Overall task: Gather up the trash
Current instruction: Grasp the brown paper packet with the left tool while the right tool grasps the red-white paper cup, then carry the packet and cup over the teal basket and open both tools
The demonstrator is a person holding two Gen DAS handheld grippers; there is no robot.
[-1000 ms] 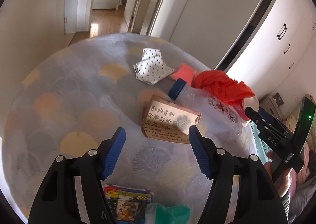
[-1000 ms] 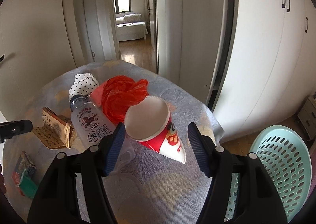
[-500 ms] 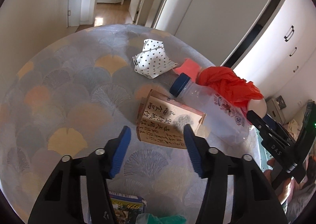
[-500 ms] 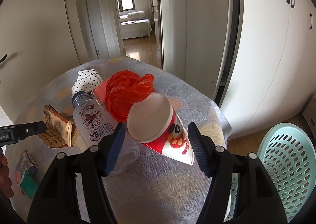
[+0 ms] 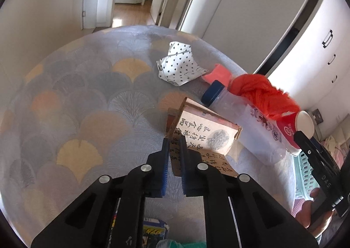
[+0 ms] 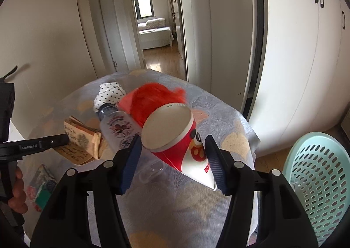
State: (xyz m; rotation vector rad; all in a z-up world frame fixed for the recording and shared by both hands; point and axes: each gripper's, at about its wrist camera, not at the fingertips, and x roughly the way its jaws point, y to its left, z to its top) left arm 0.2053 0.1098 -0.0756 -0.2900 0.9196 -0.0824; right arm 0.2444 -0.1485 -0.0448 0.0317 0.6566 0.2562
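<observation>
My left gripper [image 5: 174, 141] has just closed, pinching the near flap of the brown box [image 5: 204, 133]. My right gripper [image 6: 172, 147] has been narrowing around the red cup [image 6: 177, 136], both pads against its sides. The bottle [image 6: 119, 126] lies just left of it. The table [image 5: 72, 103] is bare to the left; the basket [image 6: 317, 180] stands off its right edge.

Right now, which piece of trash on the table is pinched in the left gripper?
The flattened brown cardboard box with black calligraphy: the left gripper has just closed on its near edge. The clear plastic bottle lies untouched beside it.
</observation>
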